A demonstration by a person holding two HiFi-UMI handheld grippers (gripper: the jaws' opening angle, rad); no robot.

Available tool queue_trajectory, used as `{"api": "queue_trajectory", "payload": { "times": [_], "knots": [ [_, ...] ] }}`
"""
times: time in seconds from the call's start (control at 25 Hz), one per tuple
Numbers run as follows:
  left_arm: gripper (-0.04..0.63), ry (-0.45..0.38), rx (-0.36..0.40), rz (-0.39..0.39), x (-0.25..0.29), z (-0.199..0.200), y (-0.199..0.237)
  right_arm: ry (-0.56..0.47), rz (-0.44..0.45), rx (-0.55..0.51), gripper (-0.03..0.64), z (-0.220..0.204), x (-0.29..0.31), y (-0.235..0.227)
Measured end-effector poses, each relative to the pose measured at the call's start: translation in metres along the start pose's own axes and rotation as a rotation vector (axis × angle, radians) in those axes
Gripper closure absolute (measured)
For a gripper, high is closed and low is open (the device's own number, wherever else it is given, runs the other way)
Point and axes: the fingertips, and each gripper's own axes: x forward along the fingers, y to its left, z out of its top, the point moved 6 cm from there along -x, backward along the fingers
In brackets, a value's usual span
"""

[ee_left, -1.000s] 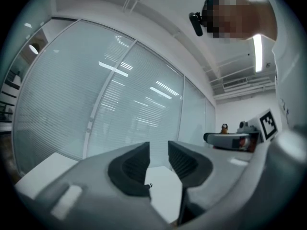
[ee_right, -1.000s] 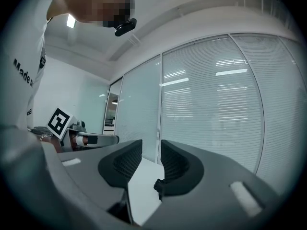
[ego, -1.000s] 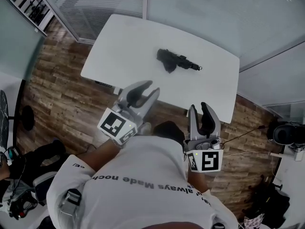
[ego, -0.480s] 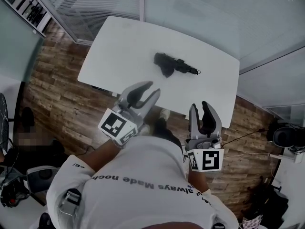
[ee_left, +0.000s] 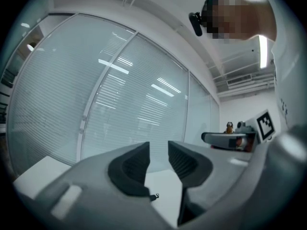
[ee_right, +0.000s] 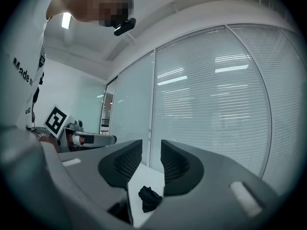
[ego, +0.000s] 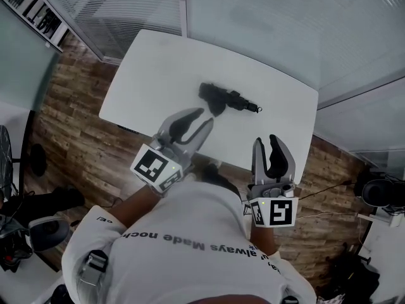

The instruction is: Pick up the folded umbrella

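The black folded umbrella (ego: 224, 99) lies flat on the white rectangular desk (ego: 158, 68), approx. mid-desk and a bit toward the far side. Its bunched fabric end is at left and its slim handle end points right. Nothing touches it.

The left gripper (ego: 202, 116) is held level w/ its tips over the desk's near edge, angled toward the umbrella but clearly short of it. In the left gripper view its jaws (ee_left: 158, 150) are drawn together, w/ only a thin slit btwn the dark ribbed pads and nothing in it.

The right gripper (ego: 266, 141) sits further right, tips just at the near edge of the desk, also apart from the umbrella. In the right gripper view its jaws (ee_right: 151, 147) are likewise together w/ a thin slit and nothing gripped. The umbrella (ee_right: 149, 198) shows as a dark lump on the desk ahead, below the slit.

Both grippers carry a white cube w/ square markers, left (ego: 155, 168) and right (ego: 273, 212). The person's white printed shirt (ego: 190, 246) fills the bottom of the head view. Brown wood plank floor (ego: 69, 125) is under the desk, and glass walls w/ blinds (ego: 266, 24) stand behind it.
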Motion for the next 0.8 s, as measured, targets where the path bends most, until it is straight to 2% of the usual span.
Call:
{"api": "queue_trajectory", "payload": {
  "times": [0.8],
  "knots": [
    [0.474,0.017,0.024,0.050,0.139,-0.001,0.010,-0.019,0.037,0.029,0.494,-0.008,0.056,-0.135]
  ]
}}
